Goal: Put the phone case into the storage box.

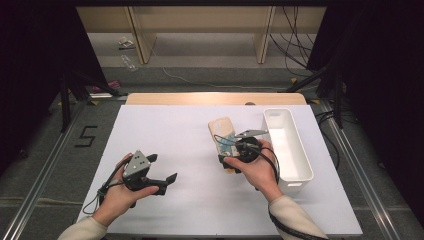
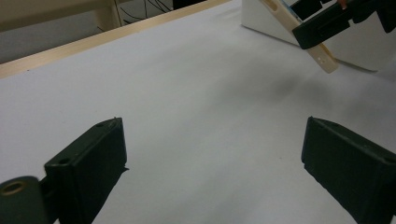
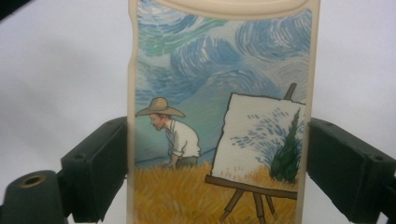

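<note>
Already clamped by the right gripper (image 1: 234, 150): the phone case (image 1: 222, 131), lifted, not yet in the white bin (image 1: 295, 167); left gripper (image 1: 161, 174) agape, idle.

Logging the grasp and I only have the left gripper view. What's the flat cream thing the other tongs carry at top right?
Observer: A phone case. In the right gripper view its back shows a painter in a straw hat beside an easel.
Operator: Is it gripped squarely?
Observer: The right tongs have one jaw against each long edge of the case, across its width.
Operator: Is it over the bin yet?
Observer: No. In the high view the case sits just left of the white bin, with its long side roughly parallel to the bin. What shows of the bin's inside is bare.
</note>
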The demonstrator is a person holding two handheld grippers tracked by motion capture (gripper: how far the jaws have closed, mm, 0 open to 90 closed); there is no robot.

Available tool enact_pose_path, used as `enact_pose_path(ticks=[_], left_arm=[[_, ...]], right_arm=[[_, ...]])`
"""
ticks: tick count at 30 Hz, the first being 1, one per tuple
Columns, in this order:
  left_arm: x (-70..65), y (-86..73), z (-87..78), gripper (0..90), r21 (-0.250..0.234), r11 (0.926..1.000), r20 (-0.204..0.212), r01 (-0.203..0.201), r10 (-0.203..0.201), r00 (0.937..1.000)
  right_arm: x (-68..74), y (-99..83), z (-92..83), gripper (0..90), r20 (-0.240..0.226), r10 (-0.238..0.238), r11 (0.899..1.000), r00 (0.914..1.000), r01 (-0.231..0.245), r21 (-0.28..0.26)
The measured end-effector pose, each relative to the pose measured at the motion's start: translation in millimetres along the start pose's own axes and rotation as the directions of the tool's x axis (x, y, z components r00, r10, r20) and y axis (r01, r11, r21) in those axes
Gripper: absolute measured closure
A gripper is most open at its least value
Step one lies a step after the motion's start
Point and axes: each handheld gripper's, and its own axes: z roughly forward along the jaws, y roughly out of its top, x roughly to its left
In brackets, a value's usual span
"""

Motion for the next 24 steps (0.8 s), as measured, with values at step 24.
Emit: enact_pose_path(ticks=[24], left_arm=[[0.1, 1.7, -0.4, 10.4, -0.028, 0.9986, 0.021, 0.044, -0.043, 0.9988]], right_arm=[[19.0, -28.9, -11.4, 12.4, -0.062, -0.133, 0.962, 0.9891, 0.114, -0.247]])
